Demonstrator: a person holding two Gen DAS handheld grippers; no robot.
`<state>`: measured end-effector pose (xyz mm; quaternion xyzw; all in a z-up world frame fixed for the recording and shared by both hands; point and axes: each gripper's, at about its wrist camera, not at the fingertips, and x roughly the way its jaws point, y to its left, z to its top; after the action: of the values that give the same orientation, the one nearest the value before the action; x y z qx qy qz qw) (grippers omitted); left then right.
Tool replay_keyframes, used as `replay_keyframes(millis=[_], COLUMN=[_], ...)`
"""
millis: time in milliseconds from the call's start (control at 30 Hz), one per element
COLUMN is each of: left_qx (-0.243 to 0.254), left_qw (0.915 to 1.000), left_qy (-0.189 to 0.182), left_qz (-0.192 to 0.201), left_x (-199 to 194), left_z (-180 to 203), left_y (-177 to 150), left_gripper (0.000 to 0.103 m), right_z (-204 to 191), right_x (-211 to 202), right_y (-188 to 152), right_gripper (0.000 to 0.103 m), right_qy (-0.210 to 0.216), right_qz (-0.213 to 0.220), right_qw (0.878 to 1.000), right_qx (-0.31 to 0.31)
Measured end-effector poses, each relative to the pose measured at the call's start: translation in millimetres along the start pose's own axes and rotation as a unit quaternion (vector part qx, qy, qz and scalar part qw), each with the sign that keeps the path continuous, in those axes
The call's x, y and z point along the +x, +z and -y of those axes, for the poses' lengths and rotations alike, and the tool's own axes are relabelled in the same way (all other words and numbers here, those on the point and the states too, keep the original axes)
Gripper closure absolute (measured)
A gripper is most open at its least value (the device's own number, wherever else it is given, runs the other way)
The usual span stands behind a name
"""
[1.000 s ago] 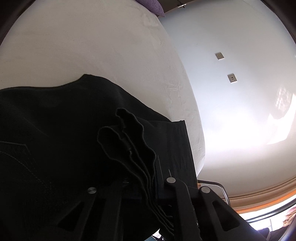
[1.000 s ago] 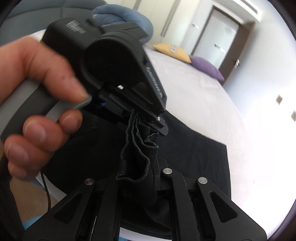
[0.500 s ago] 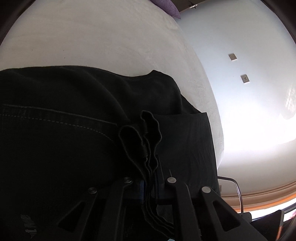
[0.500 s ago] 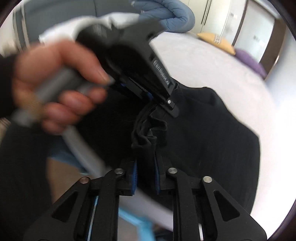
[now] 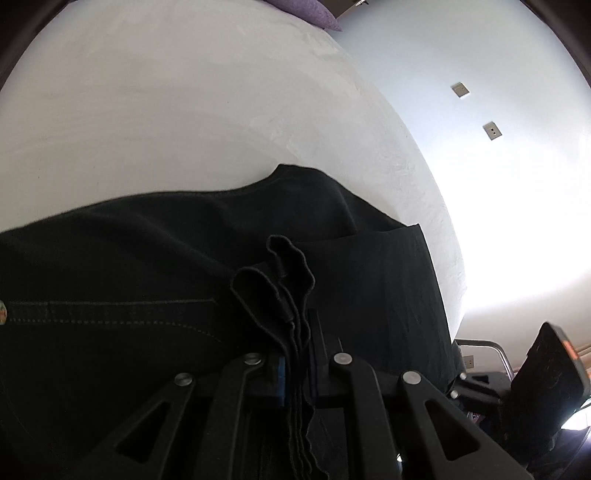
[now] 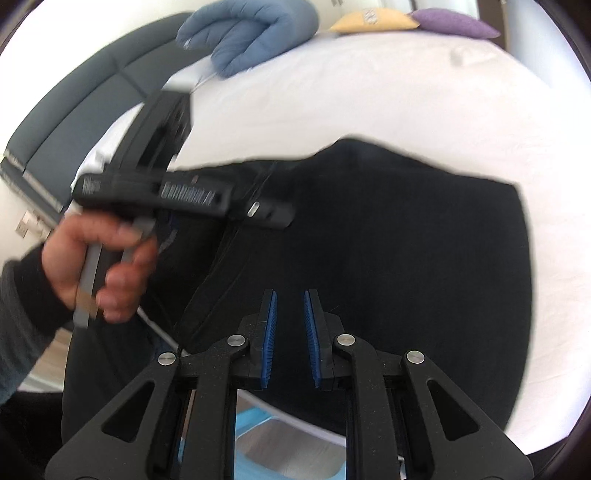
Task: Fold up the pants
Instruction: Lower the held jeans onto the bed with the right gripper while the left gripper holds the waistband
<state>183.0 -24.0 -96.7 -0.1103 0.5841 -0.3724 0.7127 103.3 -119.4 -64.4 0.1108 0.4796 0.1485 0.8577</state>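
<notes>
The pants [image 6: 388, 229] lie on the bed [image 6: 369, 85], near its front edge, and part of them hangs over this edge. At the far end of the bed are three pillows [image 6: 251, 33] in a row. The left gripper [image 5: 295, 332] is over the left part of the pants, with a bunch of the cloth between its fingers. The right gripper [image 6: 290, 332] is above the middle of the pants, fingers apart.
</notes>
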Motion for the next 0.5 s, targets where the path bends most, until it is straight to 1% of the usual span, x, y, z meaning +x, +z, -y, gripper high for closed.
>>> replay_keyframes(millis=[67, 167, 267, 333, 367, 433, 500], left_qx=[0.0, -0.006, -0.009, -0.003, 0.006, 0.033, 0.062], left_qw=[1.0, 0.9999, 0.9999, 0.9996, 0.9992, 0.9956, 0.9855], left_qy=[-0.001, 0.011, 0.012, 0.017, 0.03, 0.078, 0.143], left_qz=[0.006, -0.006, 0.008, 0.02, 0.026, 0.042, 0.068], left_x=[-3, 8, 12, 10, 7, -4, -18], left_z=[-3, -14, -18, -14, -11, 1, 16], left_y=[3, 3, -1, -4, -7, -11, -16], left_gripper=[0.094, 0.094, 0.093, 0.092, 0.089, 0.078, 0.053], right_z=[-7, 1, 6, 8, 12, 21, 40], right_x=[5, 40, 41, 35, 40, 24, -2], right_y=[-11, -16, -26, -28, -23, -21, -15], right_gripper=[0.088, 0.088, 0.088, 0.088, 0.088, 0.088, 0.088], right_qy=[0.009, 0.025, 0.033, 0.046, 0.061, 0.107, 0.135], right_qz=[-0.011, -0.045, -0.027, -0.035, -0.041, -0.052, -0.016], right_qw=[1.0, 0.999, 0.999, 0.998, 0.997, 0.992, 0.988], right_qx=[-0.005, 0.013, 0.025, 0.03, 0.037, 0.052, 0.077])
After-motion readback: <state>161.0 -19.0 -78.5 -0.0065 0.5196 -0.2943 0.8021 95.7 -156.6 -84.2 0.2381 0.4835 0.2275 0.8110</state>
